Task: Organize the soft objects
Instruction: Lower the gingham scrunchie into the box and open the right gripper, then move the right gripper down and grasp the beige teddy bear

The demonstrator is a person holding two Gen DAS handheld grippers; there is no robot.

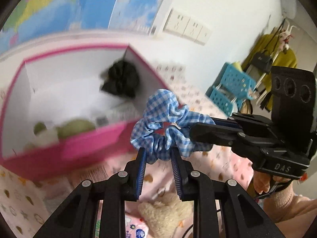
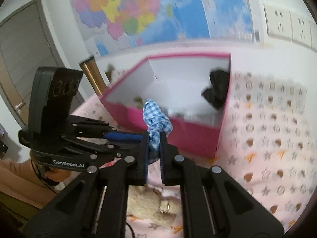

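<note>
Scrunchie work is partly done: a black scrunchie already lies in the pink box. Left gripper and right gripper both pinch the blue gingham scrunchie, not yet boxed.

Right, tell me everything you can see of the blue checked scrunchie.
The blue checked scrunchie is a ring of gathered blue-and-white gingham cloth, soft and ruffled, with a small hole at its middle. It is held up in the air, clear of the pink patterned cover and in front of the pink box. Both grippers pinch it: the left hand-held gripper on its lower edge, the right hand-held gripper on its side. Nothing else touches it.
</note>
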